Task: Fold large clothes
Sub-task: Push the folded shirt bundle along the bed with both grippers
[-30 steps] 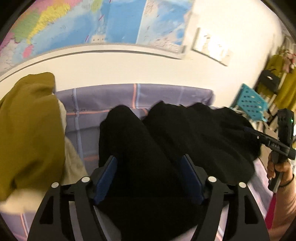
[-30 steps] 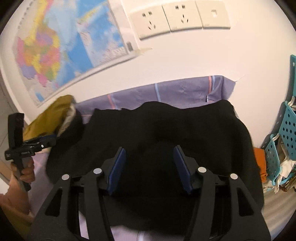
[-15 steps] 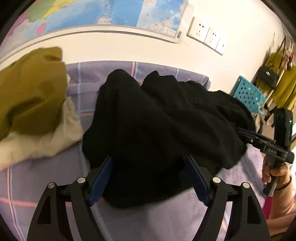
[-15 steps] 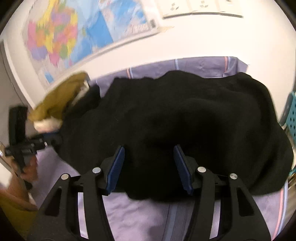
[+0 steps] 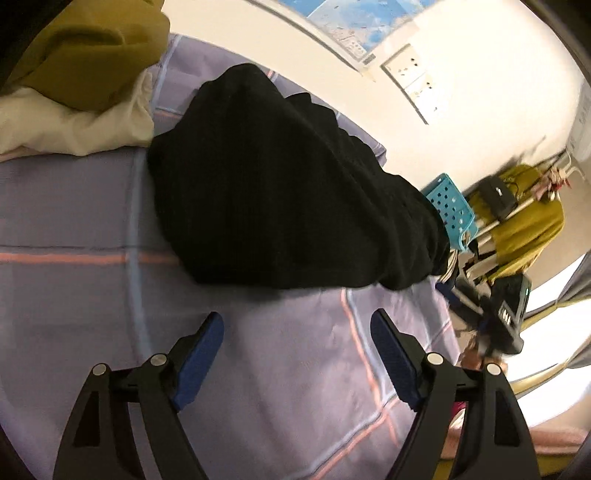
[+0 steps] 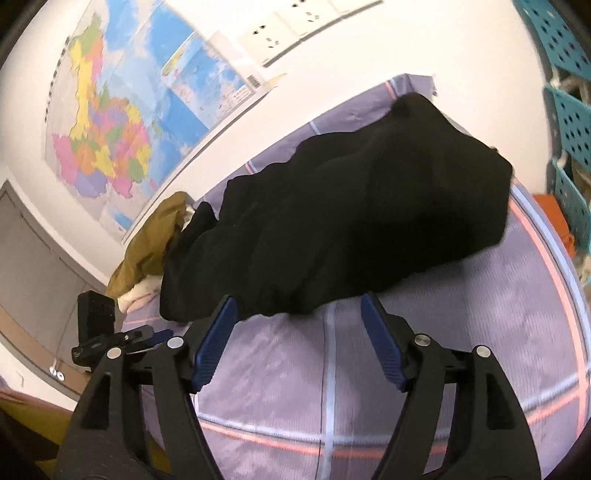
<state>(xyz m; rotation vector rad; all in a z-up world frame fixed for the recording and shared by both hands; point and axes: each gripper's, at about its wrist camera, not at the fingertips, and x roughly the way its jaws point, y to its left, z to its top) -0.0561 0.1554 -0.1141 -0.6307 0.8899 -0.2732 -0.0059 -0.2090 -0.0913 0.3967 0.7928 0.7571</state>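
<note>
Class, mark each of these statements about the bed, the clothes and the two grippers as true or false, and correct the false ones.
1. The black garment lies bunched on the purple sheet. True.
2. The left gripper is shut on the garment. False: it is open, holding nothing.
3. The right gripper is open. True.
4. A mustard garment lies on a cream one. True.
5. The wall is bare. False: a map and sockets are there.
</note>
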